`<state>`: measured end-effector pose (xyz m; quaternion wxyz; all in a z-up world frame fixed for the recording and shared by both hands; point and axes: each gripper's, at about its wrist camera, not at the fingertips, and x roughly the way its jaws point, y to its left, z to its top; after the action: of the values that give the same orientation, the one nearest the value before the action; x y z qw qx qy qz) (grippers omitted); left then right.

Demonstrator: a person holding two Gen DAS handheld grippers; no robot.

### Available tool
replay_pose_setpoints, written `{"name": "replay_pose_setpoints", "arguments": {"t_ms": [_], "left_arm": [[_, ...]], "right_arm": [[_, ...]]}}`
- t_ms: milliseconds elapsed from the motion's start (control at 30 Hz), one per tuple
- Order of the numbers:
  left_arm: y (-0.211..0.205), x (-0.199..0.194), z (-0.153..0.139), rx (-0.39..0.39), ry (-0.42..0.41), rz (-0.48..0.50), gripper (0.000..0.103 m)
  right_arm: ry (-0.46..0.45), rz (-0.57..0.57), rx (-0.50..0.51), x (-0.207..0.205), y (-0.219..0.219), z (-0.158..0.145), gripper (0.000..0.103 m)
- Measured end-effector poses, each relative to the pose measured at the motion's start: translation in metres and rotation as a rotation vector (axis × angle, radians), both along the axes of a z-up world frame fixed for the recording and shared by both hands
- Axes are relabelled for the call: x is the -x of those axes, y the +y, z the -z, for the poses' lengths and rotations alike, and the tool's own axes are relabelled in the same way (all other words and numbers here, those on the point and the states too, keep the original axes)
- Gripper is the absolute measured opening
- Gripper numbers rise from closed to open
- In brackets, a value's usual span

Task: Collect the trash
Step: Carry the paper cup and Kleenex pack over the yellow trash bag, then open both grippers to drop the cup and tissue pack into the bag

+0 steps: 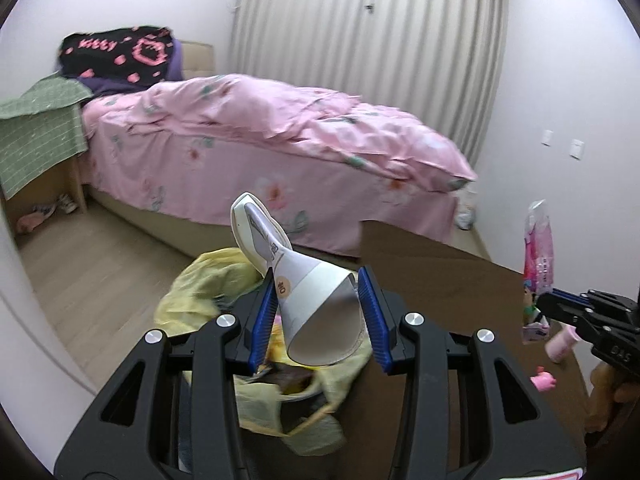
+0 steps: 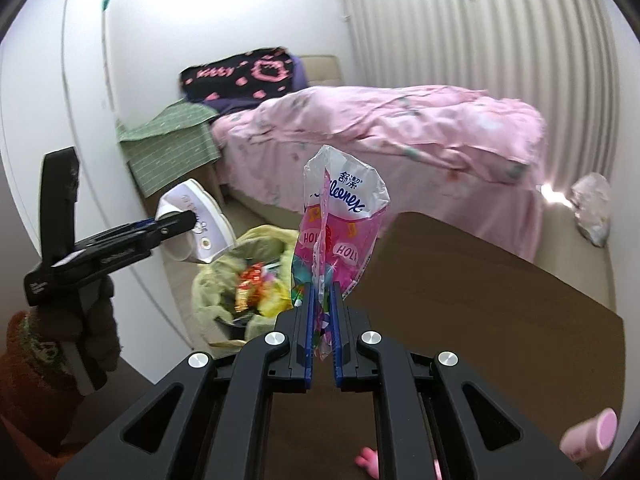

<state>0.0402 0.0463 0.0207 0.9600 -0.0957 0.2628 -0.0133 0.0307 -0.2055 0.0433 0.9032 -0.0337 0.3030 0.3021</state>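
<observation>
1. The left gripper (image 1: 320, 316) has its jaws closed on a crumpled white paper cup (image 1: 296, 280), one pad on each side of it. It holds the cup up in the air over the yellow-lined trash bin (image 1: 208, 284), which sits on the floor just off the near left edge of the brown counter (image 1: 440, 280).

2. The right gripper (image 2: 323, 320) has its jaws pinched tight on a pink and white Kleenex wrapper (image 2: 340, 232), which stands up limp above the pads. It hangs over the counter, a little to the right of the bin.

3. The bin already has colourful wrappers (image 2: 256, 284) in it, so I'd say part of the collecting is done.

4. Neither held piece is in the bin yet. The cup looks closest to being dropped; the wrapper needs carrying left first.

5. Still on the near right of the counter: a pink bottle (image 2: 588, 436) lying on its side and a small pink figure (image 2: 368, 458). Whether those count as trash I can't tell.

6. Far right on the floor, past the pink bed (image 2: 400, 132), lies a crumpled clear plastic bag (image 2: 592, 208) that looks like trash left to fetch.
</observation>
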Motion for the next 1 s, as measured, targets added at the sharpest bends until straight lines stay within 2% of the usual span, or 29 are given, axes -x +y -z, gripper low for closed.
{"name": "replay_pose_setpoints", "arguments": {"t_ms": [133,300,333,467,533,700,1000], "left_arm": [[0.018,-0.012,0.02,0.027,0.03,-0.048,0.038],[0.026,-0.039,0.051,0.056,0.063,-0.044,0.038],[0.028,-0.047,0.059,0.067,0.086,-0.037,0.038],[0.034,-0.074,0.103,0.115,0.263,-0.055,0.038],[0.034,-0.076,0.115,0.117,0.296,-0.05,0.038],[0.031,-0.082,0.13,0.104,0.324,-0.045,0.037],[0.029,-0.088,0.138,0.075,0.333,-0.06,0.037]], "right_arm": [[0.032,-0.068,0.01,-0.028,0.03,0.008,0.008],[0.118,-0.165,0.018,-0.075,0.066,0.032,0.008],[0.136,-0.18,0.023,-0.083,0.072,0.037,0.008],[0.241,-0.245,0.064,-0.114,0.102,0.07,0.008],[0.286,-0.262,0.092,-0.126,0.113,0.086,0.008],[0.35,-0.274,0.16,-0.151,0.135,0.116,0.008],[0.432,-0.257,0.188,-0.173,0.14,0.137,0.008]]}}
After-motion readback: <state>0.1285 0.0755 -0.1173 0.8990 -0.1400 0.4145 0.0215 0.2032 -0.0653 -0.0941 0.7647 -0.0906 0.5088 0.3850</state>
